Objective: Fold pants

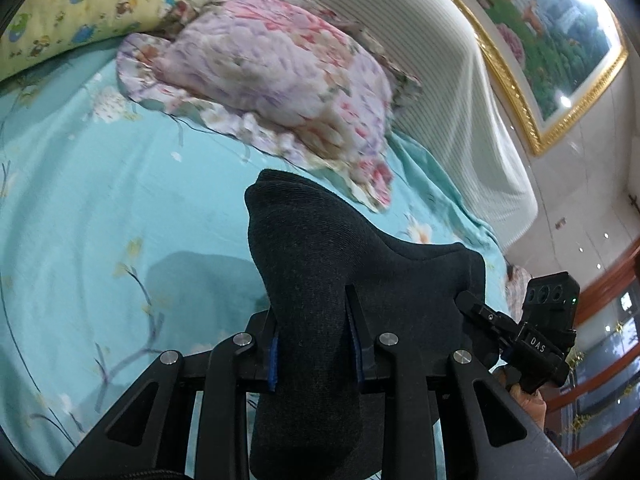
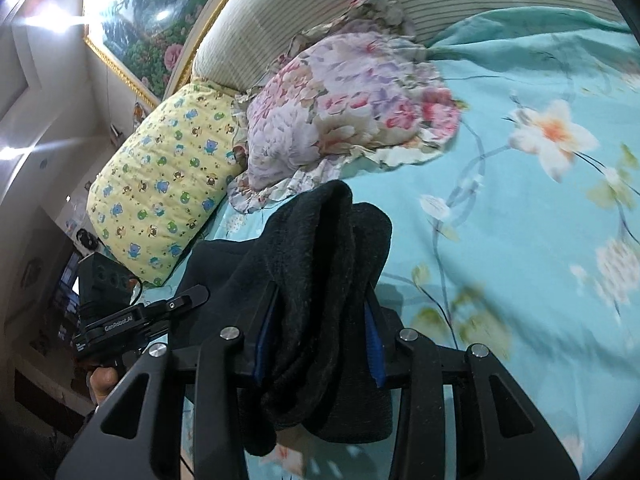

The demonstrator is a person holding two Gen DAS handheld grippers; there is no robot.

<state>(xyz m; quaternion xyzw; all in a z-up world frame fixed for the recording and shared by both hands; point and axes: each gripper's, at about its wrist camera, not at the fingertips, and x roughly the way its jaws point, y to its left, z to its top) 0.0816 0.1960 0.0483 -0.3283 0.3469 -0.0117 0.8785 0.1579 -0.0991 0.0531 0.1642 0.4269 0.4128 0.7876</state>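
Observation:
Dark, almost black pants (image 1: 320,240) hang bunched above the bed. My left gripper (image 1: 312,316) is shut on a thick fold of them, and the cloth rises over its fingers and hides the left tip. In the right wrist view my right gripper (image 2: 320,304) is shut on another fuzzy fold of the pants (image 2: 320,236), which drapes down between the blue pads. The cloth stretches from one gripper to the other. The right gripper's body (image 1: 548,320) shows at the right of the left wrist view. At the left of the right wrist view, a hand holds the left gripper's body (image 2: 116,320).
A teal flowered bed sheet (image 1: 100,200) lies below. A pink and purple floral pillow (image 1: 272,72) and a yellow cartoon pillow (image 2: 160,184) rest against the striped headboard (image 1: 432,48). A gold-framed painting (image 1: 552,40) hangs on the wall. The bed's edge runs close to the right gripper's body.

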